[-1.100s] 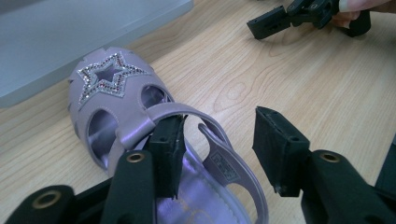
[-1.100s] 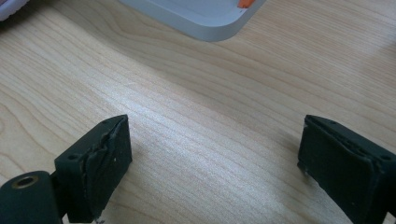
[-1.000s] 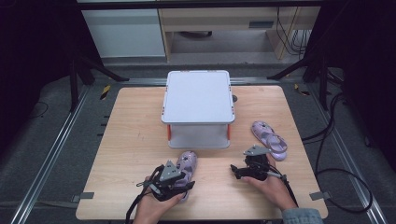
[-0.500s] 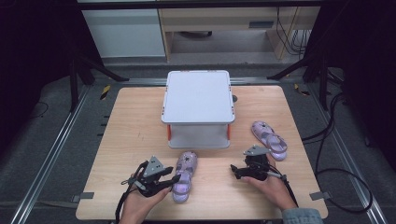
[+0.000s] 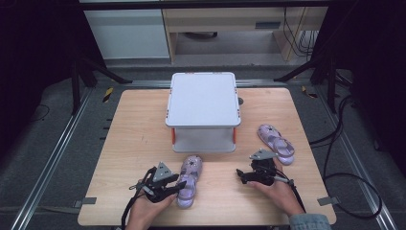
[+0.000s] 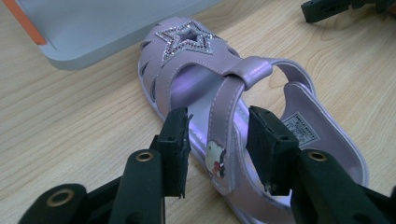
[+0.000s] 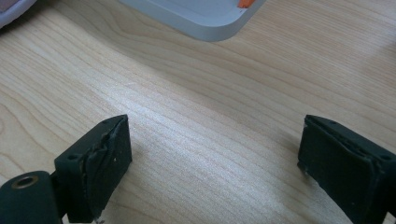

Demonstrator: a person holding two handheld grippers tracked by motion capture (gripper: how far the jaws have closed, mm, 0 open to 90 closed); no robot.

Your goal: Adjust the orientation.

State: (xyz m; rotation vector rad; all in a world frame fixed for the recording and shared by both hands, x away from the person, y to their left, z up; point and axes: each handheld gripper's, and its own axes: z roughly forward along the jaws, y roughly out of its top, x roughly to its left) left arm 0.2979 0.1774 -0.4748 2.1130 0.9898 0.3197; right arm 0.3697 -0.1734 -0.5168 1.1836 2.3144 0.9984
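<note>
Left tongs [image 6: 219, 149]: they have come in over the near sandal [image 5: 188, 179] since the earlier high-view frames, where they sat more to its side, and their jaws have just been closing. They now stand at a middling width astride the sandal's side strap [image 6: 223, 122], a small gap on each side, pads not yet pressing.

Near sandal: it lies flat on the counter [image 5: 139, 143], toe toward the grey box [image 5: 203, 108], just in front of it and between the two hands. It lies in much the same place as in the earlier frames, so it has not been lifted.

What the change means: my reading is that the grasp on the strap is the step in hand and nearly made; a little more closing should pinch the strap, and then the sandal can be picked up.

Right tongs [image 5: 253, 173]: wide open over bare wood, nothing between the jaws, resting low on the counter at the right, as before.

Second sandal [image 5: 276, 143]: to the right of the box, well apart from the first, untouched.

Decoration: a glittery star [image 6: 187, 41] on the toe band; a small cartoon cat charm [image 6: 215, 156] on the strap.

Writing: a printed label on the insole at the heel [image 6: 301, 130], its text too small to read. No brand legible on the box.
</note>
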